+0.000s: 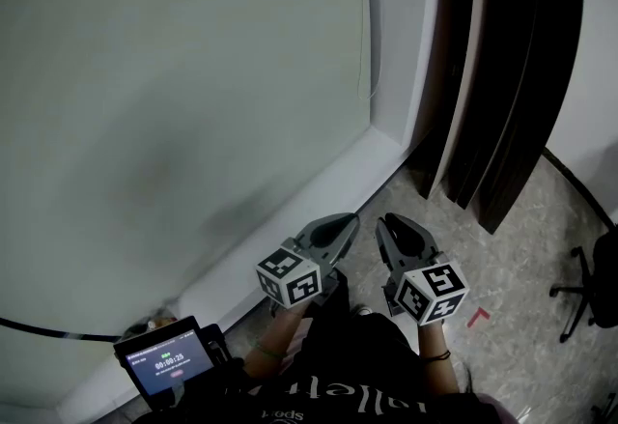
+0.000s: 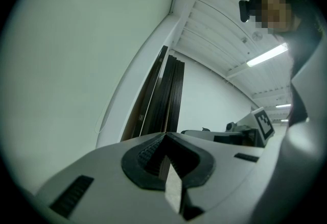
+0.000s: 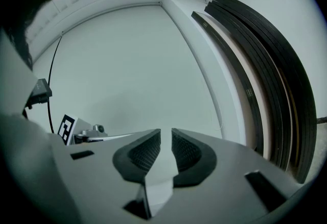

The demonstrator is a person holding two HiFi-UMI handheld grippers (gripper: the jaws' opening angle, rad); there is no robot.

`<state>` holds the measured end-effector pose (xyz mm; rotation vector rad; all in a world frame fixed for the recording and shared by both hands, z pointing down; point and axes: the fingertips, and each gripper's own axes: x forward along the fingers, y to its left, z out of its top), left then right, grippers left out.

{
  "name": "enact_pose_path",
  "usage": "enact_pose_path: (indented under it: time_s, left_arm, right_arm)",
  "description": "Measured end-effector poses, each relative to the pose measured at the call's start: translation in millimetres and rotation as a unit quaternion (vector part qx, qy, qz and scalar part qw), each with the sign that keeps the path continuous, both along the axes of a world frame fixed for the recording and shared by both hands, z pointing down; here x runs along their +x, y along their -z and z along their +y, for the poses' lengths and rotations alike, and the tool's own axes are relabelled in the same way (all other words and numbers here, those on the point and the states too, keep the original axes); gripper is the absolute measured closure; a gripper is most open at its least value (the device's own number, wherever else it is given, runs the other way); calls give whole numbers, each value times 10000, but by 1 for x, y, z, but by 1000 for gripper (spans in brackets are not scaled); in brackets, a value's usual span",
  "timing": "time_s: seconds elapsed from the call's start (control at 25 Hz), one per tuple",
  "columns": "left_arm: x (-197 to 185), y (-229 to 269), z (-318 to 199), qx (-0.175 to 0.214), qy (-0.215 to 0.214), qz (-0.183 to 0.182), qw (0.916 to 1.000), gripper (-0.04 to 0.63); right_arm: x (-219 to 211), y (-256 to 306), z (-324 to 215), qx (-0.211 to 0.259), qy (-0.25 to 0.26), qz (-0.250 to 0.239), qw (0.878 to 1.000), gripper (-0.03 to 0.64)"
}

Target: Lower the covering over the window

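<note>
Above a black shirt [image 1: 338,379], the left gripper [image 1: 348,218] is held with jaws pressed together and the right gripper [image 1: 385,221] slightly spread, both empty. The blind [image 1: 174,74] is seen at 10 o'clock.

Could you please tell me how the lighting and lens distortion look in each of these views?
Head view: dim, with a soft shadow across the pale blind. Left gripper view: round dark border, ceiling lamp glaring. Right gripper view: the same border, dark curtain strips bowed into curves.
</note>
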<state>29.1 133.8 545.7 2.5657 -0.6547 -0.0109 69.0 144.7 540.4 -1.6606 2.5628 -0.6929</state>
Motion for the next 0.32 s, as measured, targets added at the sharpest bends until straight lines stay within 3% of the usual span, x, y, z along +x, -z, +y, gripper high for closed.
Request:
enact_pose_path:
  time_s: [0.32]
  left_arm:
    - [-5, -2, -6, -20, 102, -12, 9999, 594]
  right_arm:
    - [-1, -1, -2, -33, 21, 14, 10000, 557]
